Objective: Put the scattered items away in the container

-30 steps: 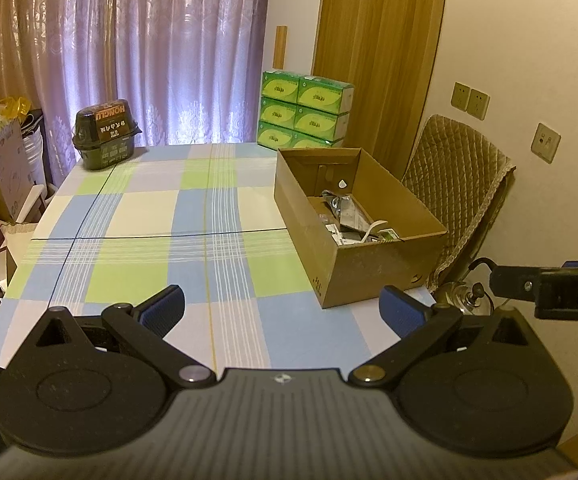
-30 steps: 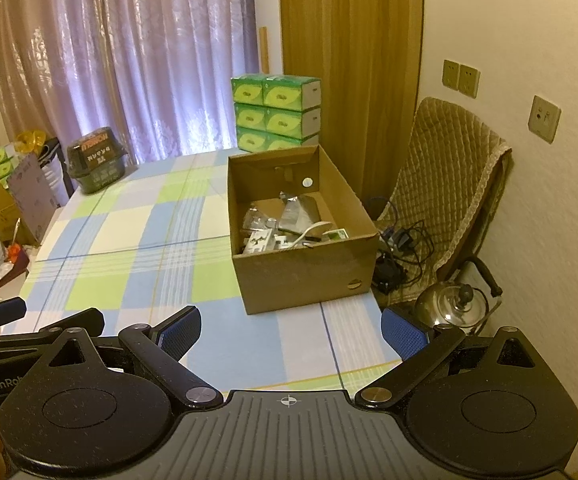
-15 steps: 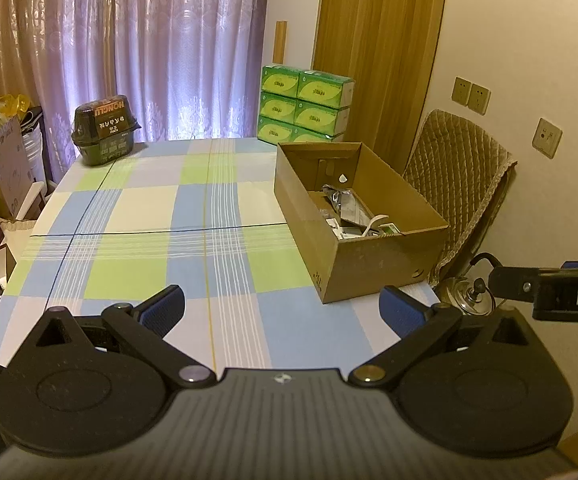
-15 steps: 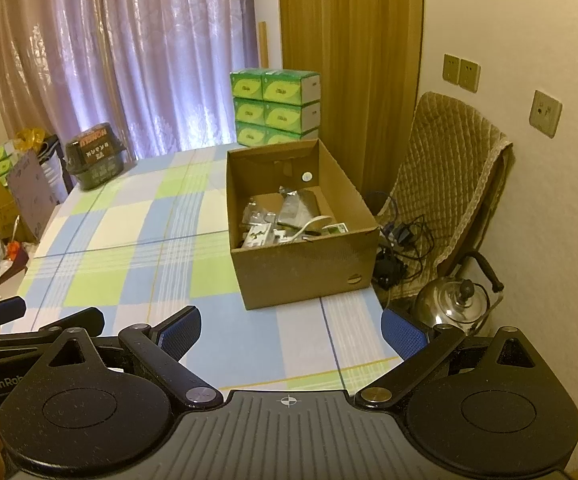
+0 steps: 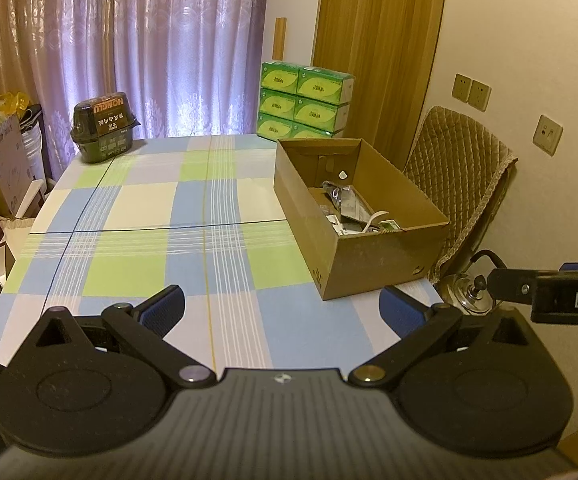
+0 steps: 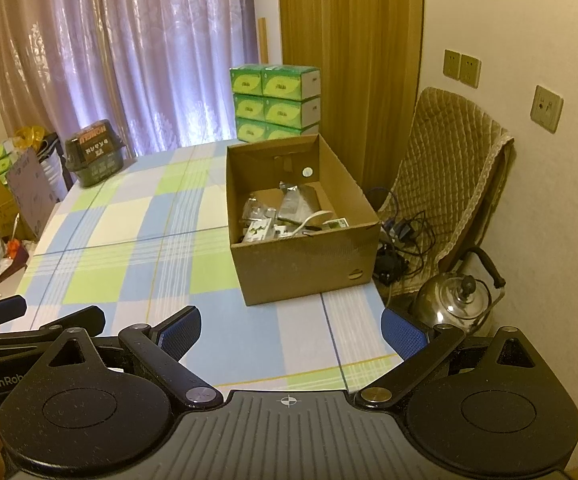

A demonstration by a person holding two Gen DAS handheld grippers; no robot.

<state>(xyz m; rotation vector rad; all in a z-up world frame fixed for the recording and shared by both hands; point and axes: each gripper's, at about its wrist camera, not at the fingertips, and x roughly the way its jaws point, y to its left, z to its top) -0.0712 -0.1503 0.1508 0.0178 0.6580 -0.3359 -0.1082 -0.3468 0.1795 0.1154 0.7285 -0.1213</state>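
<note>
**Both tongs spread and empty above a cleared checked cloth**

While both tongs hung over the near edge of the desk [image 5: 137,216], neither one held anything. The left tongs [image 5: 281,312] stood spread wide, their blue pads far apart with only the checked cloth showing between them. The right tongs [image 6: 291,330] were spread just as wide and equally empty, and part of the left tool's black frame showed at the lower left of the right wrist view.

The cardboard box [image 5: 373,256] sat on the right side of the desk, its near corner close to the desk's right edge, open at the top. The scattered items [image 6: 285,220] lay inside it, heaped against the near wall: silvery packets, small white and green packages and a curved white piece; what each one was could not be told. The cloth around the box was bare.

At the far left corner of the desk stood a dark lidded container [image 5: 103,126]. Behind the far edge, a stack of green tissue boxes [image 5: 305,100] rose before the curtain [image 5: 149,40]. To the right of the desk stood a quilt-covered chair [image 6: 445,168], with a metal kettle [image 6: 455,300] on the floor near it and a tangle of cables [image 6: 405,240] beside.
</note>
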